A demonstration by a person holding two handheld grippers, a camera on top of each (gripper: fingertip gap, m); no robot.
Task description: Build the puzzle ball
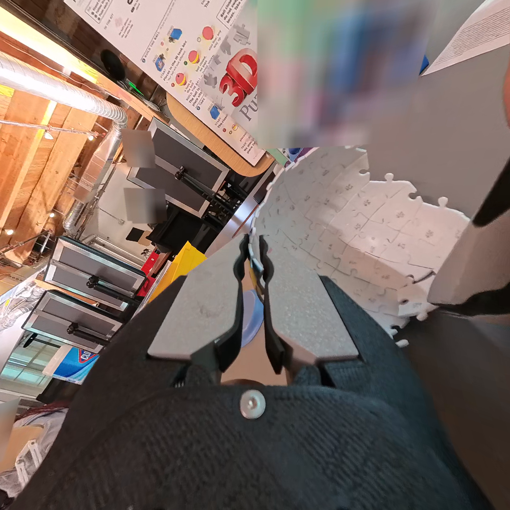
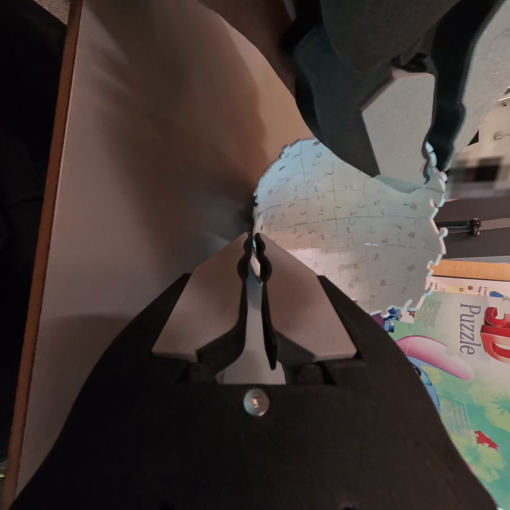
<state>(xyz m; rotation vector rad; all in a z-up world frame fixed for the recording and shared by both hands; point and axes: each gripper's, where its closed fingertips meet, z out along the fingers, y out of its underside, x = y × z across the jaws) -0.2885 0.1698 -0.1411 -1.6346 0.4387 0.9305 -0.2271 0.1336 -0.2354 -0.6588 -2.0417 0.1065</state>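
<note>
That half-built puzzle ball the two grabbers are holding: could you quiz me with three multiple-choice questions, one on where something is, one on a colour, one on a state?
1. Where does the left gripper hold the puzzle shell?
A. on its toothed rim
B. at the middle of its hollow
C. nowhere, it hangs free

2. What colour is the shell's inner face?
A. red
B. white
C. black

3. How do the right gripper's fingers stand?
A. wide open
B. shut on the shell's edge
C. shut on nothing

Answers:
1 A, the left wrist view shows the rim pinched between the fingers.
2 B, both views show pale white pieces with small grey marks.
3 B, the right wrist view shows a piece edge clamped between them.
</note>
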